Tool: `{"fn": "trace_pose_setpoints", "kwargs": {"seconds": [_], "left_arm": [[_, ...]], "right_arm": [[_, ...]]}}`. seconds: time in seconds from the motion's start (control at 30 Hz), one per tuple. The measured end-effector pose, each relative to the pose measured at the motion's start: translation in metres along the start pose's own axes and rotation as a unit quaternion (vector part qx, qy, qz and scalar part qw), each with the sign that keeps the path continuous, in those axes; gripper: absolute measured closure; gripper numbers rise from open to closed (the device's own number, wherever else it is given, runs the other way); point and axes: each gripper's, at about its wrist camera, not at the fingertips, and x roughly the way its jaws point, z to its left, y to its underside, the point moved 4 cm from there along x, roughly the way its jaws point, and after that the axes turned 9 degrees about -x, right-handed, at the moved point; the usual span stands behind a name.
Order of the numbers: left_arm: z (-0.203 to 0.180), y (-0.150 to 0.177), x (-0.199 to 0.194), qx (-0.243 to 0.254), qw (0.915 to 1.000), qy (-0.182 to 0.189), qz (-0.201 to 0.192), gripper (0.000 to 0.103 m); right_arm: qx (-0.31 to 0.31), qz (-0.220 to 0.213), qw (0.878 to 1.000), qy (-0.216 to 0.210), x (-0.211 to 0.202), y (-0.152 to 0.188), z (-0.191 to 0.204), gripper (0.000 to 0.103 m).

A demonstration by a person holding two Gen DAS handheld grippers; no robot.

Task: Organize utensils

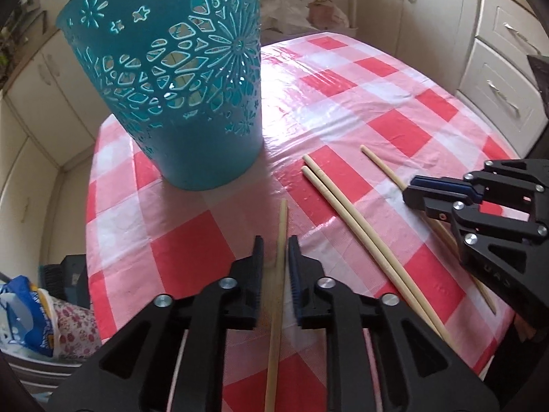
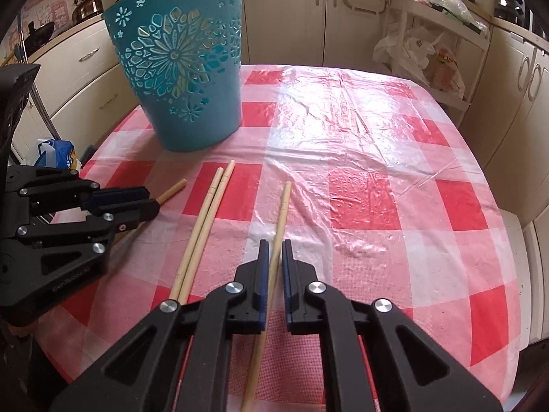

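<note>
Chopsticks number four on the red-and-white checked tablecloth, all lying in front of the one teal cut-out basket. Two lie side by side as a loose pair between the grippers. The left gripper is closed on one chopstick, and the right gripper is closed on another chopstick, both sticks low at the cloth.

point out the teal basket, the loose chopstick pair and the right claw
teal basket (image 2: pixel 192 103), right wrist view, patterned wall
chopstick pair (image 2: pixel 206 216), right wrist view, mid shafts
right claw (image 2: pixel 274 250), right wrist view, between its fingertips
</note>
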Motion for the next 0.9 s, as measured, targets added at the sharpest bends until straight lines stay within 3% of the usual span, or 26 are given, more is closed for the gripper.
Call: {"fn": "trace_pose_setpoints", "kwargs": {"seconds": [0.43, 0.7, 0.77, 0.83, 0.9], "left_arm": [[-0.001, -0.001, 0.002, -0.007, 0.9993, -0.034, -0.013, 0.072], [-0.007, -0.001, 0.002, 0.004, 0.9981, -0.056, -0.024, 0.072], [-0.010, 0.001, 0.001, 0.011, 0.9981, -0.053, -0.028, 0.081], [-0.019, 0.003, 0.001, 0.024, 0.9981, -0.049, -0.029, 0.098], [-0.025, 0.005, 0.001, 0.036, 0.9968, -0.062, -0.034, 0.098]], "right_arm": [[0.009, -0.002, 1.000, -0.006, 0.002, -0.001, -0.004, 0.096], [-0.001, -0.002, 1.000, 0.005, 0.003, -0.002, 0.000, 0.096], [-0.005, -0.003, 1.000, 0.009, 0.003, -0.001, 0.002, 0.096], [-0.005, -0.004, 1.000, 0.009, 0.003, -0.001, 0.002, 0.096], [0.000, -0.005, 1.000, 0.004, 0.002, -0.001, 0.001, 0.096]]}}
